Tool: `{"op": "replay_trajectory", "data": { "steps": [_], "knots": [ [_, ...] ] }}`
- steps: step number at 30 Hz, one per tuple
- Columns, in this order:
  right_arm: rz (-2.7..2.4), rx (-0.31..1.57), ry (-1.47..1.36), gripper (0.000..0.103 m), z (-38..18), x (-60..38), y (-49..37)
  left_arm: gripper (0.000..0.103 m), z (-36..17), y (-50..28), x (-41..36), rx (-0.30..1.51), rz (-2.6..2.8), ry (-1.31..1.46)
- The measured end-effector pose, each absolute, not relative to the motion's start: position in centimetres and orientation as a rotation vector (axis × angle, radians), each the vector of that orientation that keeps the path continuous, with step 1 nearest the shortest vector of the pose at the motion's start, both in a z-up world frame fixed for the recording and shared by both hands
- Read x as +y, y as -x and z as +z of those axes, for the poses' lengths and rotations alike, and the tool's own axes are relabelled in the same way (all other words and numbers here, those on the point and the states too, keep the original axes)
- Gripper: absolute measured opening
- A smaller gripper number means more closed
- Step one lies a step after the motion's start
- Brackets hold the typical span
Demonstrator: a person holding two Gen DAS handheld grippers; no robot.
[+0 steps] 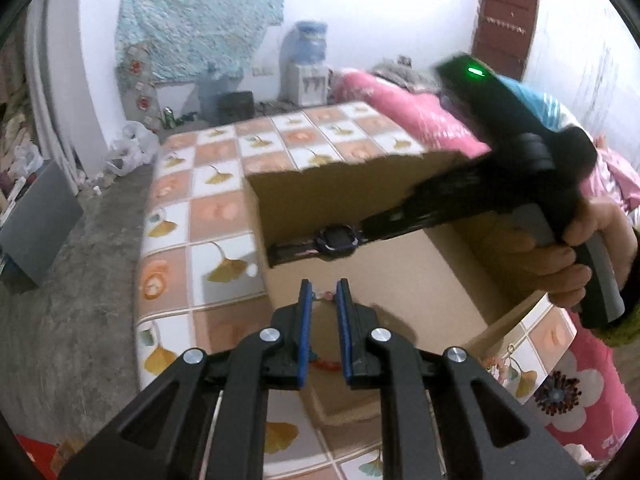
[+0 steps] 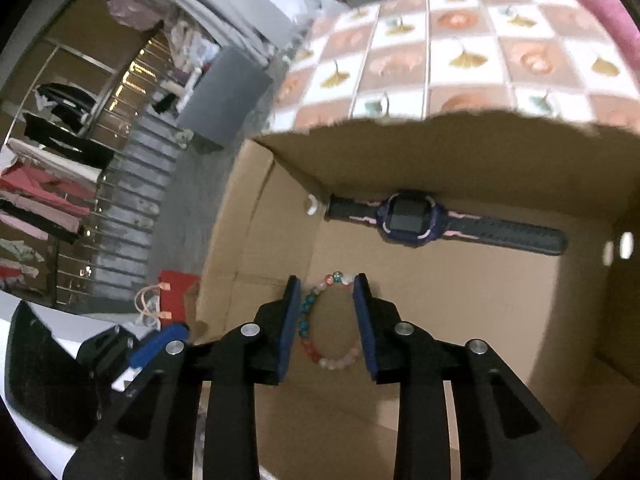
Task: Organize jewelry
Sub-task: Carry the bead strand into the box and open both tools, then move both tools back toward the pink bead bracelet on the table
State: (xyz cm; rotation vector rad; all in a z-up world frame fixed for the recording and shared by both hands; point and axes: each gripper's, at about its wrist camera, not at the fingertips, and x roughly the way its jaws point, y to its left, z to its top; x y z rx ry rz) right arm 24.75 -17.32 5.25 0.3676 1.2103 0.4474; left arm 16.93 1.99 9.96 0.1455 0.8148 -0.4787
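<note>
A cardboard box (image 2: 460,152) stands on a checkered floral bedspread (image 1: 208,184). A dark blue watch (image 2: 412,218) with a black and pink strap lies flat inside against the far wall; it also shows in the left wrist view (image 1: 334,240). A bracelet of mixed coloured beads (image 2: 316,322) lies on the box floor. My right gripper (image 2: 326,280) is open above it, its jaws on either side of the bracelet. My left gripper (image 1: 323,285) hovers over the box's near edge, jaws a little apart, with beads (image 1: 329,295) showing between them. The right gripper's body (image 1: 480,200) reaches into the box.
A pink quilt (image 1: 404,104) lies at the bed's far side. The concrete floor (image 1: 72,280) is left of the bed, with a grey panel (image 1: 36,220), plastic bags and a water dispenser (image 1: 306,64). A red bag (image 2: 176,292) and a clothes rack (image 2: 52,184) stand beside the box.
</note>
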Motion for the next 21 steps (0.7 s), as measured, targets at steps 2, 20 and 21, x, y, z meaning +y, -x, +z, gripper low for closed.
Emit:
{"op": "replay_trajectory", "data": {
  "steps": [2, 20, 21],
  "knots": [
    [0.448, 1.164, -0.37, 0.029, 6.5, -17.9, -24.0, 0.012, 10.7, -16.1, 2.8, 0.789, -0.475, -0.125],
    [0.489, 0.935, -0.345, 0.045, 7.7, -22.1, -7.2, 0.027, 8.5, -6.1, 5.8, 0.716, -0.591, -0.009],
    [0.477, 0.947, -0.359, 0.046, 7.0, -22.4, -6.8, 0.027, 7.7, -5.9, 5.5, 0.733, -0.586, -0.02]
  ]
}}
